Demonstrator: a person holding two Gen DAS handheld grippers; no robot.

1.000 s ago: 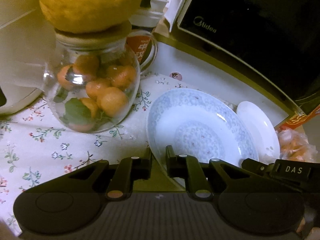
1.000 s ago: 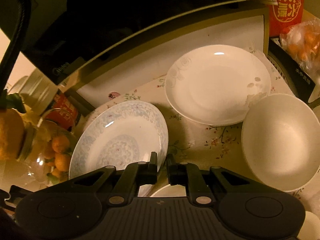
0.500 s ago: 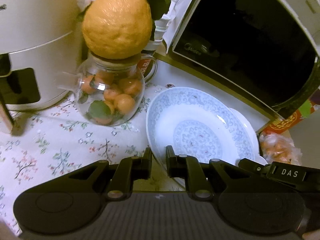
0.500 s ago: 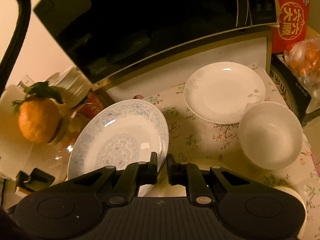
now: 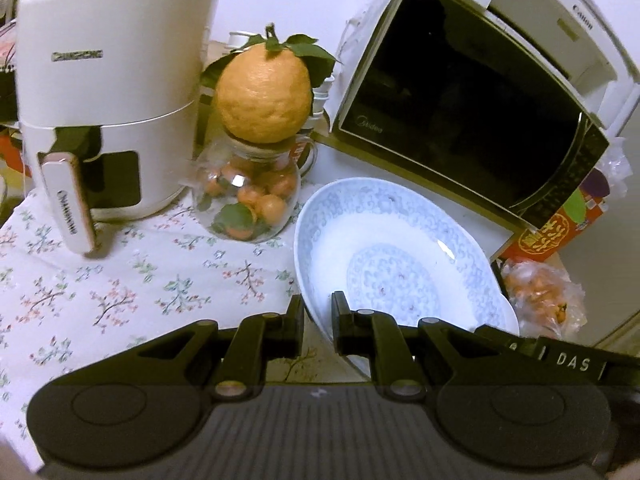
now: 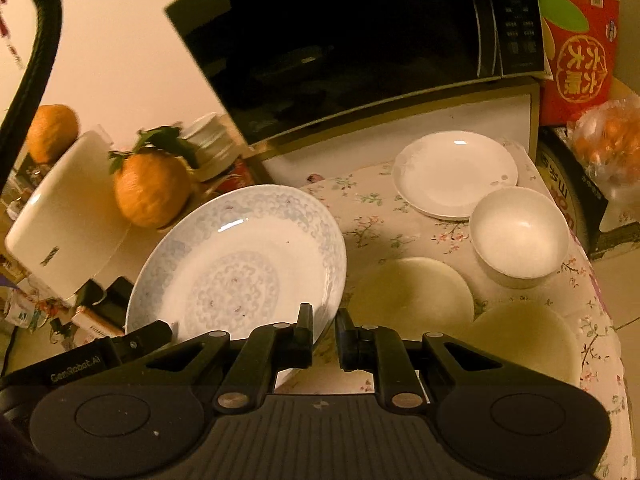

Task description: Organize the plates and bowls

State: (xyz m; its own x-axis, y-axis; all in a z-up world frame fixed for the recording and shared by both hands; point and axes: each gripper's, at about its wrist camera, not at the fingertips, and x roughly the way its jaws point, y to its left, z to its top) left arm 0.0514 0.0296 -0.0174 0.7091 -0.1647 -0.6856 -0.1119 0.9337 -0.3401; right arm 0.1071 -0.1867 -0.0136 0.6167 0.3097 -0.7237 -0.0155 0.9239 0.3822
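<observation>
A large plate with a pale blue pattern [image 5: 400, 256] hangs tilted above the table, held by its rim from two sides. My left gripper [image 5: 318, 320] is shut on the rim nearest it. My right gripper [image 6: 322, 332] is shut on the opposite rim of the same blue plate [image 6: 240, 268]. On the floral tablecloth [image 6: 376, 224] to the right lie a white plate [image 6: 452, 172], a white bowl [image 6: 518, 236], a shallow cream dish [image 6: 412, 292] and another cream bowl [image 6: 528, 340] in shadow.
A black microwave [image 5: 460, 120] stands at the back. A white air fryer [image 5: 108, 120] is at the left, beside a glass jar of small oranges [image 5: 248, 200] with a big citrus fruit [image 5: 264, 100] on top. A red box [image 5: 560, 224] and a bag of oranges [image 5: 540, 296] sit at the right.
Both grippers have risen and drawn back with the blue plate between them. The jar, air fryer, microwave and the other dishes now look smaller and farther away.
</observation>
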